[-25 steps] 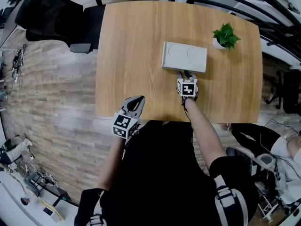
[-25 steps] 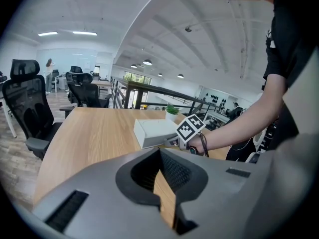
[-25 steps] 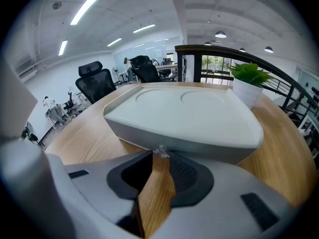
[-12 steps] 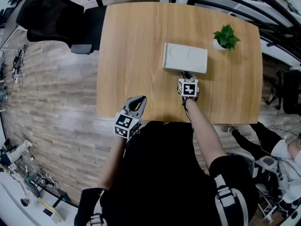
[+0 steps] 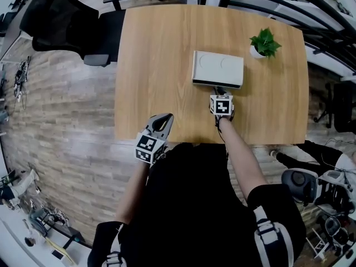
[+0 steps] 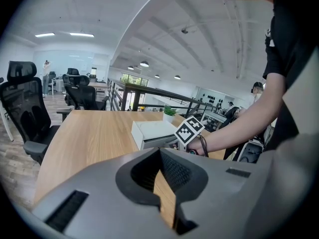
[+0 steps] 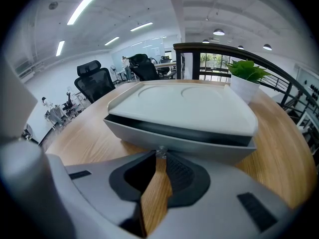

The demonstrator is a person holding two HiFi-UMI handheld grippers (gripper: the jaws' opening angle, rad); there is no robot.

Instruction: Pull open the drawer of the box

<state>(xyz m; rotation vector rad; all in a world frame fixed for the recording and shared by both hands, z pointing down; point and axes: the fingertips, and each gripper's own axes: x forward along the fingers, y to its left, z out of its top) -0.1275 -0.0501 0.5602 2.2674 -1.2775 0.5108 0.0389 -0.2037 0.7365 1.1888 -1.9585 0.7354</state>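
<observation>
A flat white box lies on the wooden table. Its drawer front stands out a little from the body, with a dark slit above it. My right gripper is at the near side of the box, its jaws shut on the small clear knob in the middle of the drawer front. My left gripper hovers at the table's near edge, well left of the box, jaw tips together and nothing between them.
A small potted plant stands just behind and right of the box. A black office chair is off the table's far left corner. Bare table top stretches left of the box.
A dark slit has appeared along the box's near side: the drawer has come out slightly with my right gripper on its knob. The left gripper has stayed put.
</observation>
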